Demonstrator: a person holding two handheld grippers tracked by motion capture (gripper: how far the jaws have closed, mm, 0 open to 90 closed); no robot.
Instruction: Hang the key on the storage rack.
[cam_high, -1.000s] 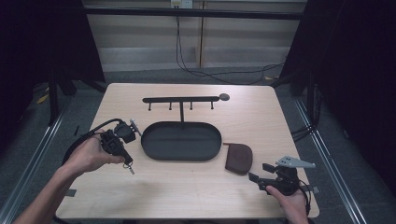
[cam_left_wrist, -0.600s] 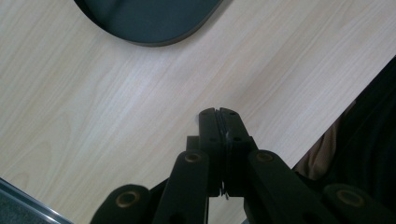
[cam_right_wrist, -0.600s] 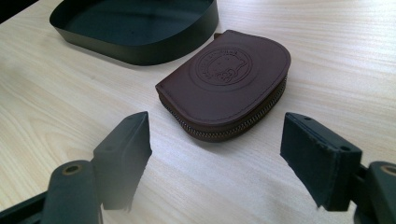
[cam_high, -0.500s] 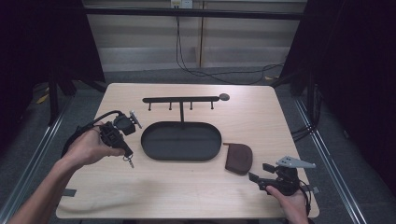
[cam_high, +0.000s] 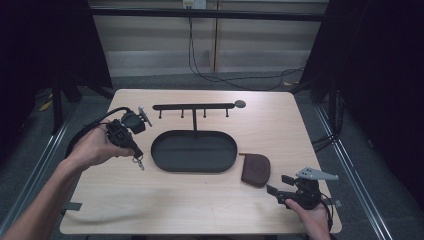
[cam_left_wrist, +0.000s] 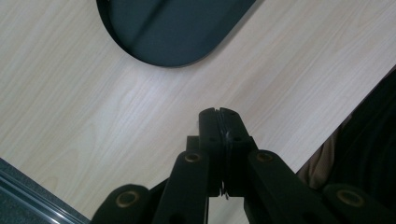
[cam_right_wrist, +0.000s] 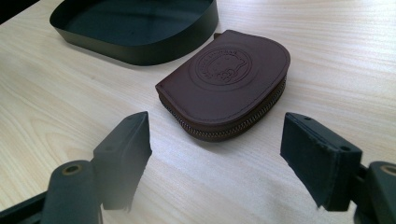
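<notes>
The oval black tray (cam_high: 194, 151) sits at the middle of the worktop (cam_high: 210, 210); its floor is bare in the high view and in both gripper views, with nothing lying in it. Behind it stands a black bar rack (cam_high: 194, 106) on a single post, with short pegs hanging under the bar and a round disc at its right end; no item hangs from the pegs.

The left claw (cam_high: 136, 154) is held above the worktop just left of the tray's left end. Its jaws are pressed together, and a small bunch of keys (cam_high: 138, 161) dangles from their tips, clear of the wood. In the left gripper view the two jaws meet with only a thin seam between them, a sliver of metal showing at the seam, and the tray's rounded end lies ahead.

The brown zip pouch (cam_right_wrist: 226, 84) lies flat on the worktop, just beside the tray's right end; whether the two touch cannot be told. It is zipped along its curved edge. A round embossed emblem is stamped into its top face; a ring of lettering runs around a small figure, but the letters are too faint to read.

The right claw (cam_right_wrist: 215, 154) rests low near the front right corner of the worktop, jaws spread wide and holding nothing, with the pouch lying ahead of them, apart from both pads.
</notes>
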